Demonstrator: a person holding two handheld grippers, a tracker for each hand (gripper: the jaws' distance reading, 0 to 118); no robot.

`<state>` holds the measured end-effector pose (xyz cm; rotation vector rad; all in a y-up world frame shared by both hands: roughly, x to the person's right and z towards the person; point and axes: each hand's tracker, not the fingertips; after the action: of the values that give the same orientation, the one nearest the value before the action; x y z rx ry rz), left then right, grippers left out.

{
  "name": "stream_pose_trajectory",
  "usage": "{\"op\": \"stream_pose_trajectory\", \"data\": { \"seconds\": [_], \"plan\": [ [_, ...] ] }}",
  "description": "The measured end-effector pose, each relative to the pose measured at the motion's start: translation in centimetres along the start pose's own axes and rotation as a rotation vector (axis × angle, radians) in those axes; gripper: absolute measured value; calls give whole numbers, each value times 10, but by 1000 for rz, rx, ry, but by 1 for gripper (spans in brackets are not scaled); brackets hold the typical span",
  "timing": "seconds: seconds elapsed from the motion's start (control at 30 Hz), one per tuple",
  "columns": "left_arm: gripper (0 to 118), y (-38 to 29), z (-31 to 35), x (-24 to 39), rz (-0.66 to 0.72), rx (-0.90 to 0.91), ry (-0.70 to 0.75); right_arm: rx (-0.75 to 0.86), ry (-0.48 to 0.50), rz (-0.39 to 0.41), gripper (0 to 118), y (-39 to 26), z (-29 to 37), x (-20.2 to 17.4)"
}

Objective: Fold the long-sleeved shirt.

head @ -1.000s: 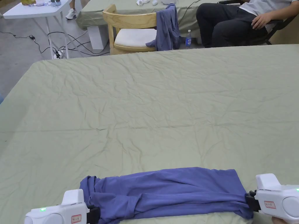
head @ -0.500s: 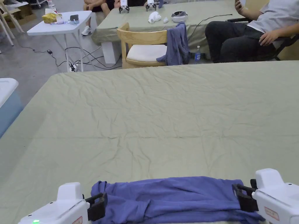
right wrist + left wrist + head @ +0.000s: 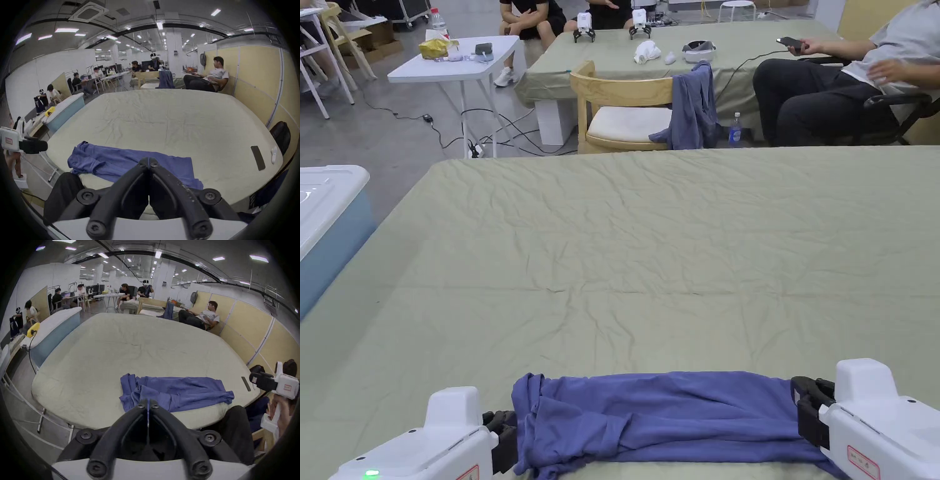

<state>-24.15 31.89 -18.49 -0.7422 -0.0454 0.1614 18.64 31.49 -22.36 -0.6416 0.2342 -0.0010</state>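
The blue long-sleeved shirt [image 3: 675, 412] lies as a long folded strip along the near edge of the green-sheeted table [image 3: 675, 250], with bunched folds at its left end. My left gripper [image 3: 503, 434] sits just off the shirt's left end. In the left gripper view its jaws meet, holding nothing, at the left gripper [image 3: 148, 400], below the shirt [image 3: 178, 391]. My right gripper [image 3: 806, 406] is by the shirt's right end. The right gripper [image 3: 148, 158] is likewise shut and empty, in front of the shirt [image 3: 121, 160].
A dark phone [image 3: 258, 160] and a small white item [image 3: 274, 154] lie at the table's right edge. A blue bin [image 3: 325, 231] stands to the left. Beyond the far edge are a wooden chair [image 3: 625, 106] with a blue garment and a seated person [image 3: 831, 94].
Both grippers held the shirt's ends a second ago, then opened and let go. Now they are shut and drawn slightly back. The head camera has tilted up.
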Motion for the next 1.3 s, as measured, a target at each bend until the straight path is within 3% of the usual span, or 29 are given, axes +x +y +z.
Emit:
{"op": "stream_pose_trajectory", "data": {
  "seconds": [0.1, 0.27, 0.43, 0.47, 0.5, 0.53, 0.57, 0.6, 0.63, 0.8, 0.93, 1.07, 1.2, 1.3],
  "plan": [
    [1, 7, -2, -11, 29, -25, -88, -2, 0, -6, 1, 2, 0, 0],
    [1, 21, -43, -72, 255, -133, -456, -28, 14, -9, 1, 3, -4, -2],
    [3, 25, -81, -115, 316, -205, -530, -78, 11, 2, 1, -1, -17, -10],
    [7, 24, -89, -121, 329, -227, -553, -87, 10, 3, 1, -2, -20, -12],
    [22, 24, -97, -127, 331, -225, -555, -97, 9, -1, 1, -2, -23, -13],
    [51, 23, -106, -133, 355, -227, -553, -108, 11, -6, 1, -1, -27, -14],
    [86, 22, -118, -140, 401, -261, -550, -120, 11, -9, 1, -1, -32, -15],
    [103, 20, -129, -145, 410, -291, -550, -131, 9, -6, 1, -1, -36, -17],
    [106, 18, -137, -150, 391, -277, -556, -142, 1, 1, 1, -1, -39, -19],
    [104, 11, -183, -184, 407, -273, -567, -198, -10, 26, 1, 0, -59, -25],
    [104, -4, -213, -184, 465, -319, -692, -236, -20, 44, 1, 1, -75, -25],
    [104, -26, -258, -192, 465, -376, -705, -266, -17, 45, 1, -1, -86, -26],
    [103, -31, -265, -195, 574, -313, -825, -290, -20, 47, 1, -6, -92, -25],
    [103, -30, -264, -175, 556, -334, -859, -308, -28, 45, 1, -9, -97, -22]
  ]
}}
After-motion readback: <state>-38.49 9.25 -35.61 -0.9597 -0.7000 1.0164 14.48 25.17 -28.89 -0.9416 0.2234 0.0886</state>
